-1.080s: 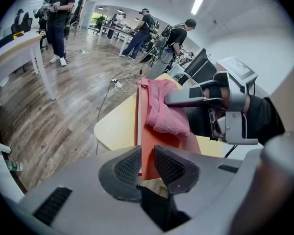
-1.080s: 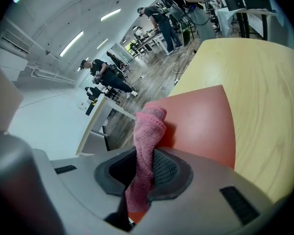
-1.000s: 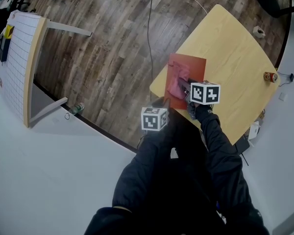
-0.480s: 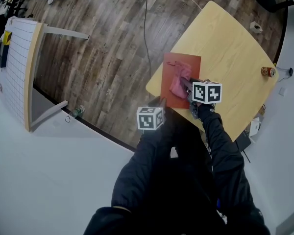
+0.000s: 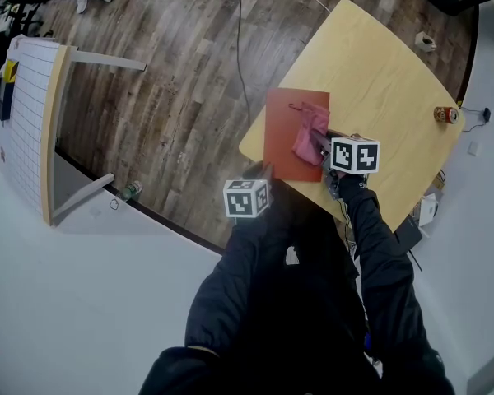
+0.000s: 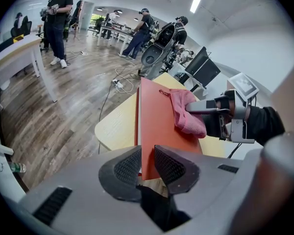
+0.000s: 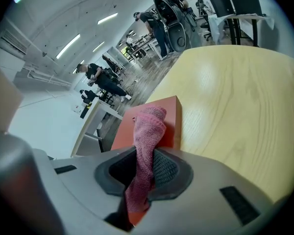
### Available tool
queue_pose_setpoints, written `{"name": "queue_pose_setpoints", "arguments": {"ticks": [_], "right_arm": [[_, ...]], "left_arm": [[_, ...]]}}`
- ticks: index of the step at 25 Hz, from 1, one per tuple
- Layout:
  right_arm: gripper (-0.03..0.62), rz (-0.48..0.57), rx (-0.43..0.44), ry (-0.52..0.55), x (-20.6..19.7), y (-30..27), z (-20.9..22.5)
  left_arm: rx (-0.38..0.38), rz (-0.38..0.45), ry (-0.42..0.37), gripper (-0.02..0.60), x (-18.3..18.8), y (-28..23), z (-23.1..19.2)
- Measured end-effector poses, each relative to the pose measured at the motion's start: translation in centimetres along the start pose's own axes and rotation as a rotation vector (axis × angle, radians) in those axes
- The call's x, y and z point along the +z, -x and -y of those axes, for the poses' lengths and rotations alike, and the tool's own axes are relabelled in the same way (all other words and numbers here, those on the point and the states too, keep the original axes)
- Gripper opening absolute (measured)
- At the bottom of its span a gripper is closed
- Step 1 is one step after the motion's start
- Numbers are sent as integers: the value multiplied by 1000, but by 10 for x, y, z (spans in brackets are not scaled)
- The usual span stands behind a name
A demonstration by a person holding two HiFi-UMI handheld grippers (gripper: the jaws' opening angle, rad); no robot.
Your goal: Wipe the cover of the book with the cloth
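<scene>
Two grippers are engaged, each closed on an item. Your left gripper [image 6: 147,164] clamps the near edge of the red book [image 5: 281,134], which lies at the near corner of the wooden table [image 5: 379,72]. Your right gripper [image 7: 146,166] has its jaws closed on the pink cloth [image 7: 149,126]. The cloth rests on the book's cover, toward its right side.
</scene>
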State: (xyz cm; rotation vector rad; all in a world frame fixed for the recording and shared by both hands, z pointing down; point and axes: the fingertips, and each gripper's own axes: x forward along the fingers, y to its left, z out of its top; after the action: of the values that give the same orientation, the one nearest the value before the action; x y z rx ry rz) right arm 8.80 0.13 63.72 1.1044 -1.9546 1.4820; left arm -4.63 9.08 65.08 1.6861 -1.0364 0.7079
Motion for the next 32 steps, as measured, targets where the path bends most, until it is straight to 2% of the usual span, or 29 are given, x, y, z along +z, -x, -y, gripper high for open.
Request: {"name": "queue_pose_setpoints", "arguments": {"ticks": [17, 20, 24, 32], "right_arm": [[77, 22, -40, -10, 1, 27, 30], [77, 34, -28, -12, 6, 33, 20], [77, 56, 52, -18, 11, 35, -11], [77, 45, 142, -13, 12, 9, -65]], "left_arm": [[17, 9, 14, 98, -1, -1, 2], [17, 9, 14, 98, 0, 0, 1], [15, 12, 14, 98, 0, 0, 1], [2, 13, 16, 98, 0, 0, 0]]}}
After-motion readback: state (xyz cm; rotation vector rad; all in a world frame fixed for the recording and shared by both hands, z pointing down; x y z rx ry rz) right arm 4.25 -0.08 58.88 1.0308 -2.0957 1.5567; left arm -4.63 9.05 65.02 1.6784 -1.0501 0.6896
